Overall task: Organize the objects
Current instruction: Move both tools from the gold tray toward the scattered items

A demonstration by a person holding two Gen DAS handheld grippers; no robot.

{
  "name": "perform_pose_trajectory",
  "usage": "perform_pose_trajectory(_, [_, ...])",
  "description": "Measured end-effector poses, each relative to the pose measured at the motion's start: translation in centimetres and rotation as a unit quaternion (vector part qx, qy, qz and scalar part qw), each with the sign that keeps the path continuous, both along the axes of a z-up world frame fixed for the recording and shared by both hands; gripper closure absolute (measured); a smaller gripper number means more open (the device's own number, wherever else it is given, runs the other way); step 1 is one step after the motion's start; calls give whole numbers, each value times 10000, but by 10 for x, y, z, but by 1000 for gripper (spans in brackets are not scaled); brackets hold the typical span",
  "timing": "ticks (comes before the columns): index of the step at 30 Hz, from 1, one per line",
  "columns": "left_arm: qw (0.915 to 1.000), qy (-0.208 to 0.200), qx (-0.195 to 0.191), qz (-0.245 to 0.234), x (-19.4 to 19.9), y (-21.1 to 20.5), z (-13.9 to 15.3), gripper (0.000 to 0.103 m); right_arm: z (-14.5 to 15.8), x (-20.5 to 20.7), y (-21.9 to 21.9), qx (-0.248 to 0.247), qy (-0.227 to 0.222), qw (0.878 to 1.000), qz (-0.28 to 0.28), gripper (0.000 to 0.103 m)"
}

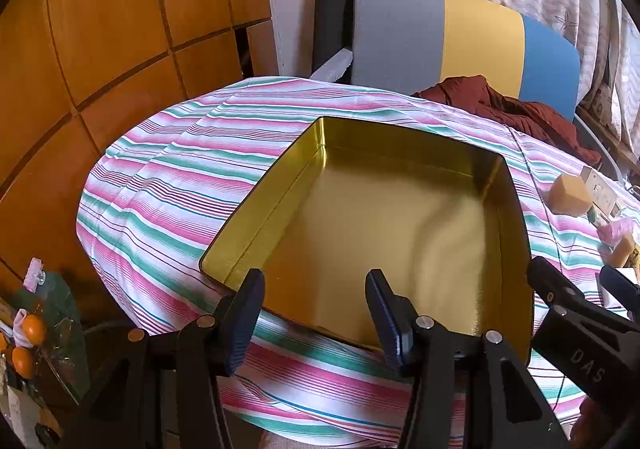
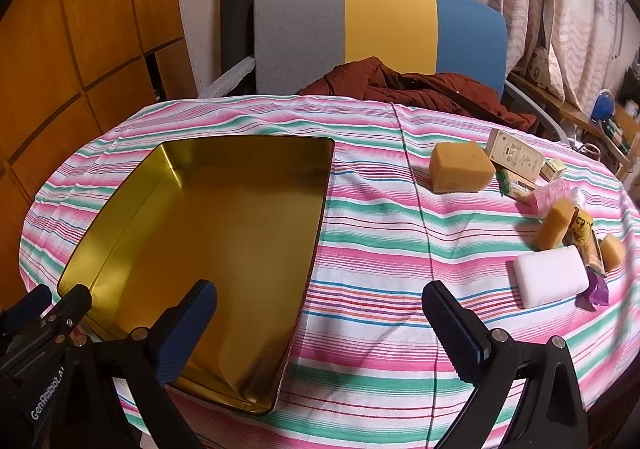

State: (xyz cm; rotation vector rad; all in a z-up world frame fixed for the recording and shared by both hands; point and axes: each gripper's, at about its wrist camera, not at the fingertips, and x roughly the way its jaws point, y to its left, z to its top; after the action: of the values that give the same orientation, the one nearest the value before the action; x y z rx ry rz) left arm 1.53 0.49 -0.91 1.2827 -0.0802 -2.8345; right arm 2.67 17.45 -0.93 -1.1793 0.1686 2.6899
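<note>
One container is present: a shallow rectangular gold tin [image 2: 224, 233], lid off, resting on the striped tablecloth of the table [image 2: 368, 249]. Nothing lies inside it; the bare gold floor shows in both views.

The loose items sit in a cluster on the cloth, well apart from the tin, toward the right edge of the table:
- Yellow sponge pieces — three: one large block [image 2: 460, 167], one tall narrow piece [image 2: 555, 224], one small piece [image 2: 612, 252].
- White foam block [image 2: 550, 276] — one, nearest the right hand-held gripper.
- Cream printed carton [image 2: 515, 156] — one, behind the large block.
- Pink item [image 2: 550, 196] — one; its type cannot be determined.
- Purple item [image 2: 596, 289] — one, just beside the white block.
- Further small packets lie among these; their count cannot be determined.

Left hand-held gripper [image 1: 316, 281]: released, jaws partly apart, positioned over the near rim of the tin with nothing between the pads.

Right hand-held gripper [image 2: 320, 297]: released, jaws fully spread — one finger over the near right corner of the tin, the other over bare cloth. Nothing is grasped.

A striped chair [image 2: 380, 29] with a rust-coloured garment [image 2: 420, 89] on it stands behind the table.
</note>
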Motion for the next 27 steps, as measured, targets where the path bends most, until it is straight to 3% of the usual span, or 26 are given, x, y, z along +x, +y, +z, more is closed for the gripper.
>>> perform_pose_trajectory(7, [9999, -88, 80, -118, 1, 3, -4, 50, 3, 3, 8, 31, 65, 10000, -19, 0])
perform_pose_trajectory(13, [9961, -239, 604, -589, 4, 13, -12, 50, 8, 17, 38, -176, 392, 9991, 34, 0])
perform_pose_trajectory(16, [9918, -258, 887, -880, 8, 22, -16, 50, 7, 24, 64, -317, 530, 9981, 39, 0])
perform_pose_trajectory(23, [9715, -335, 1527, -1779, 22, 55, -22, 50, -11, 37, 137, -359, 76, 9985, -414, 0])
perform_pose_trajectory(27, [9658, -463, 1393, -2140, 28, 83, -22, 50, -11, 61, 180, -184, 224, 9958, -870, 0])
